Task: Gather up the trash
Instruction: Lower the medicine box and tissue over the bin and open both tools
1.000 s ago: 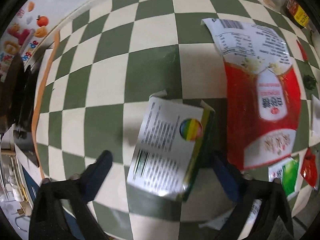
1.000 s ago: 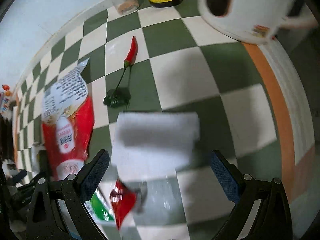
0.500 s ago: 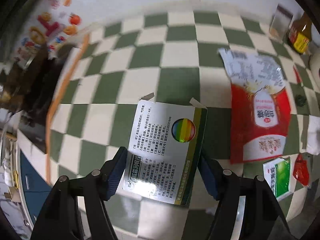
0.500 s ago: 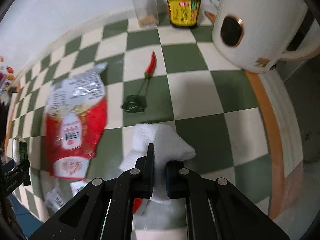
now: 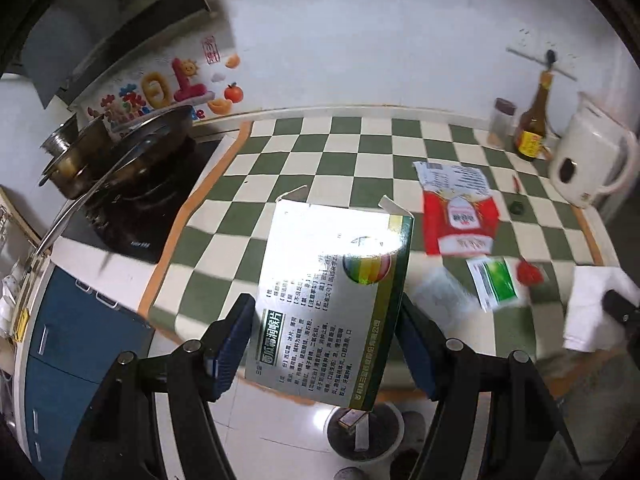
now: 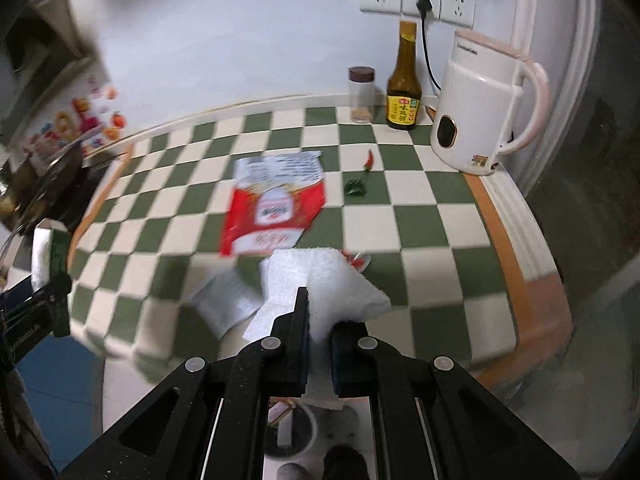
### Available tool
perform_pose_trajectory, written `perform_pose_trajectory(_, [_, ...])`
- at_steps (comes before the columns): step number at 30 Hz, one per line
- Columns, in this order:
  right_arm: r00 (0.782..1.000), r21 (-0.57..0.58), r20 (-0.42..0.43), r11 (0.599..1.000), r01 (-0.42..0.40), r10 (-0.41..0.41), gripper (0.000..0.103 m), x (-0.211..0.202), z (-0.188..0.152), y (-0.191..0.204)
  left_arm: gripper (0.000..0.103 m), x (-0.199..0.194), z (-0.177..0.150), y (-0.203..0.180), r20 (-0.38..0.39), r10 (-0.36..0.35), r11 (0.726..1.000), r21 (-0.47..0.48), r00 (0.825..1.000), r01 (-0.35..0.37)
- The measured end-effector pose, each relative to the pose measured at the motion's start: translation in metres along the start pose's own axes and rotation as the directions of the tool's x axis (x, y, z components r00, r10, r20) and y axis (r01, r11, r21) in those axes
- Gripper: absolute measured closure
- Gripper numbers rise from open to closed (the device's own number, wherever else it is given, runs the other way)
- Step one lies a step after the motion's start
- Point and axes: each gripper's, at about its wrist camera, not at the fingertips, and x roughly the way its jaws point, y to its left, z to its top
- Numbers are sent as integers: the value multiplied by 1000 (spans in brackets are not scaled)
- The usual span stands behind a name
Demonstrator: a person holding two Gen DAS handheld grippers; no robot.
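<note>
Trash rides in both our grippers, lifted off the checkered desk [image 5: 352,148]. Our left gripper [image 5: 326,340] clamps the flat medicine box [image 5: 332,300] across its width, long axis running away from us, opened flaps far. Our right gripper [image 6: 318,336] is pinched shut on the white tissue [image 6: 332,276], which fans upward. We judge both are held clear for dropping into the bin [image 5: 366,428] below.
</note>
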Motion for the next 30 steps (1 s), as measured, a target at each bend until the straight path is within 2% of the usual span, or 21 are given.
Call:
perform_pose_trajectory(5, [997,-4,-14,997,-71,71,95,-38,-58,20,36,-26,-45,15,-6,-29,1000,4,1000,29])
perform_pose_trajectory(7, [993,-11,-53,994,-106,106,95,-42,-84,29,36,-30,-65,20,-34,-31,999,7,999,31])
perform_pose_trajectory(9, [988,-15,-100,992,-124,122,95,-35,-103,34,36,-27,-84,23,-70,-38,999,3,997,38])
perform_pose_trajectory(13, [964,-12,-224,989,-147,140,95,-3,-149,41,36,4,-124,24,-178,-32,999,9,983,35])
perform_pose_trajectory(16, [940,-3,-314,990,-138,130,95,41,-185,41,37,47,-161,22,-278,-26,1000,2,960,28])
perform_pose_trajectory(20, [906,21,-408,994,-110,109,95,104,-235,34,37,120,-217,10,-397,-11,1000,22,918,21])
perform_pose_trajectory(22, [883,31,-459,995,-91,95,95,150,-266,28,37,159,-246,0,-445,-7,999,31,895,24])
perform_pose_trajectory(27, [842,26,-535,998,-64,68,95,251,-326,14,36,255,-315,-27,-552,-12,999,36,834,38])
perform_pose_trajectory(28, [833,22,-550,998,-62,64,95,275,-340,11,36,277,-330,-33,-581,-24,998,34,814,54])
perform_pose_trajectory(30, [816,24,-574,998,-62,65,95,316,-363,5,36,310,-353,-41,-619,-36,998,23,785,64])
